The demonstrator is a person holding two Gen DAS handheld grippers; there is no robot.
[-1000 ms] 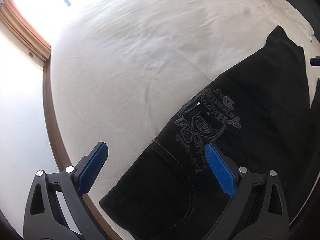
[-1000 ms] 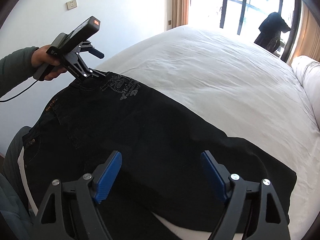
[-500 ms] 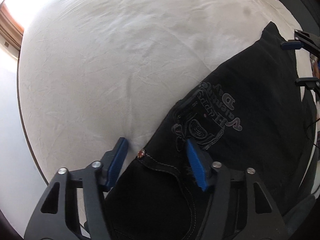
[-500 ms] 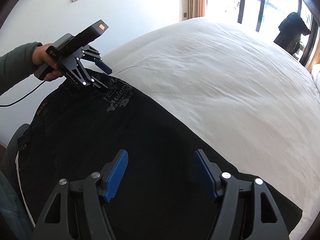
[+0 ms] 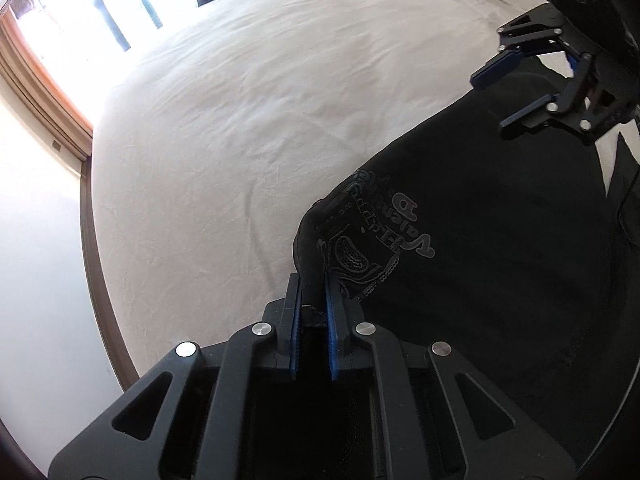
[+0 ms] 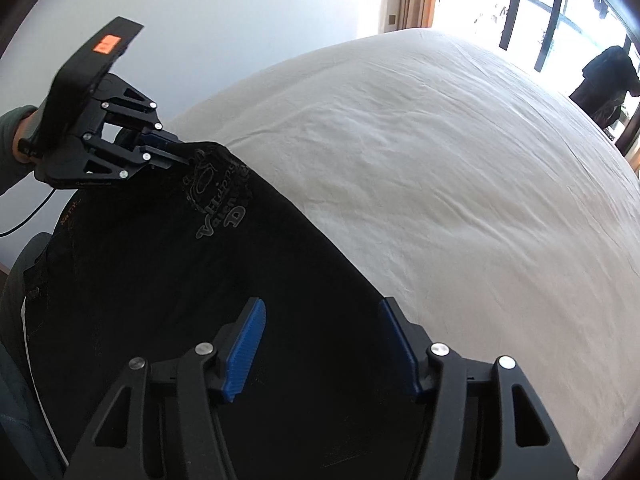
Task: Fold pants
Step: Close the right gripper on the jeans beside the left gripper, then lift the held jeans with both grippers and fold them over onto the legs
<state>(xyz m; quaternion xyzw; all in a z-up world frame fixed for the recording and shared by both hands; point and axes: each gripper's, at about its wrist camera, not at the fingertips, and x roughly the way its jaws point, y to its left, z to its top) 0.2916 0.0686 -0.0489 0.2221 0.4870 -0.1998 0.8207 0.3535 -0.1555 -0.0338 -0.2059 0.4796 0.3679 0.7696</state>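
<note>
White bed (image 5: 240, 128) carries black pants (image 5: 500, 280), flat, unfolded. Left gripper (image 5: 313, 296) pinches their top corner; right gripper (image 6: 322, 344), half-wide and closing, straddles cloth. Fold barely begun.

left gripper (image 5: 313, 280) newly clamped on pants (image 5: 480, 280)
</note>
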